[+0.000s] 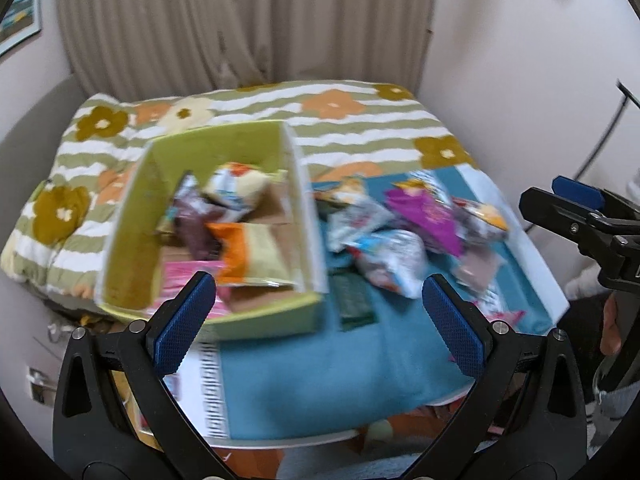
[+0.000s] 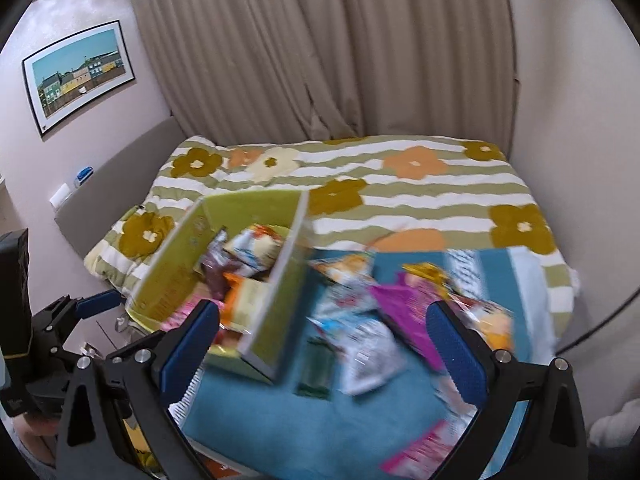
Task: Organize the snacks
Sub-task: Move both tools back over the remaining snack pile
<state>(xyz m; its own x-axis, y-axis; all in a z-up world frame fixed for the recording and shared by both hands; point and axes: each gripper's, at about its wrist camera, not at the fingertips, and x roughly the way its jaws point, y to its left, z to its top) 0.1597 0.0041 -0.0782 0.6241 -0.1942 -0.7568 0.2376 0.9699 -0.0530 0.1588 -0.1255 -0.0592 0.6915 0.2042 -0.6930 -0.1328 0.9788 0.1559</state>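
A green cardboard box (image 1: 132, 236) (image 2: 168, 276) stands on the bed, holding several snack packets, among them an orange packet (image 1: 248, 252) (image 2: 244, 300). Right of it, loose packets lie on a blue mat (image 1: 320, 372) (image 2: 260, 420): a purple packet (image 1: 424, 212) (image 2: 404, 308), a white-and-blue packet (image 1: 392, 260) (image 2: 368, 352) and a dark green bar (image 1: 354, 300) (image 2: 318, 368). My left gripper (image 1: 320, 320) is open and empty, hovering before the box's near right corner. My right gripper (image 2: 324, 352) is open and empty above the mat. Both views are blurred.
The mat and box rest on a bed with a green-striped flowered cover (image 1: 360, 128) (image 2: 420, 192). Beige curtains (image 2: 320, 48) hang behind. Walls close in on the right. A framed picture (image 2: 76, 76) hangs at left. The right gripper shows at the left wrist view's right edge (image 1: 576, 208).
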